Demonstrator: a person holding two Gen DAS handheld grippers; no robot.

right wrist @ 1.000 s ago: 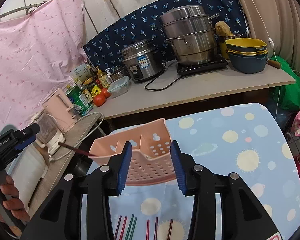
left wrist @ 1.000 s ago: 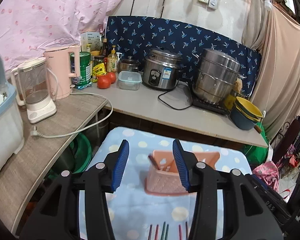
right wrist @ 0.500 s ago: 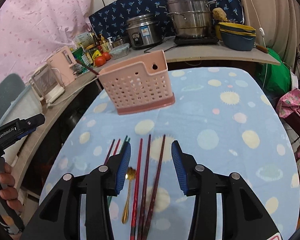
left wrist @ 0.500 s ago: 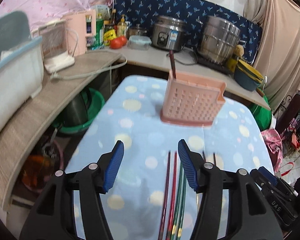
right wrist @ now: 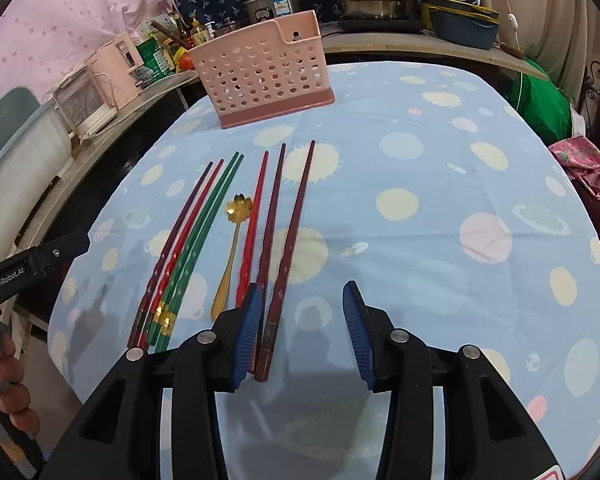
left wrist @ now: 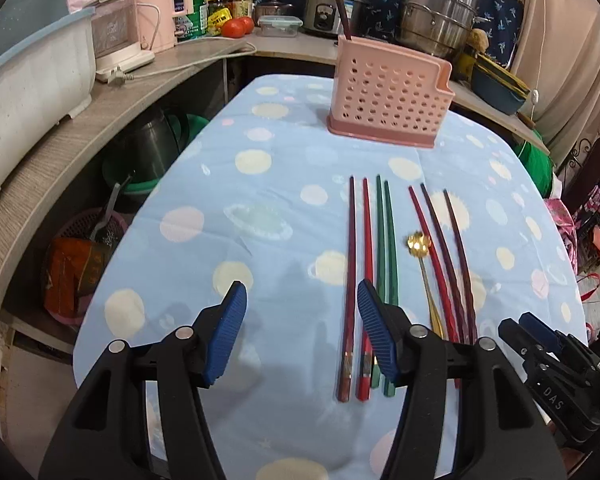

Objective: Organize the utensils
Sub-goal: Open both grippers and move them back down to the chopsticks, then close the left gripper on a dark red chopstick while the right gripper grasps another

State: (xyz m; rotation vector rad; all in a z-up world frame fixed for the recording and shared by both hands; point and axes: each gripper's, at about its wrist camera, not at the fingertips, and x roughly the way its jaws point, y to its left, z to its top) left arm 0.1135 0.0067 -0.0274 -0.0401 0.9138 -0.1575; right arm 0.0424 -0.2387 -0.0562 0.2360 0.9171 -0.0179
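Two hand-held grippers hover over a desk (left wrist: 228,184) draped in a blue cloth with pale dots, both angled down at a row of chopsticks (left wrist: 380,248) lying side by side. The left gripper (left wrist: 300,332) has its fingers released and empty, the rightmost finger just above two red chopsticks. The right gripper (right wrist: 300,324) is likewise spread with nothing grasped, a dark red chopstick (right wrist: 286,248) running between its fingers. A gold spoon (right wrist: 232,248) lies among the chopsticks. A pink perforated utensil holder (left wrist: 388,100) stands upright beyond them, one chopstick inside.
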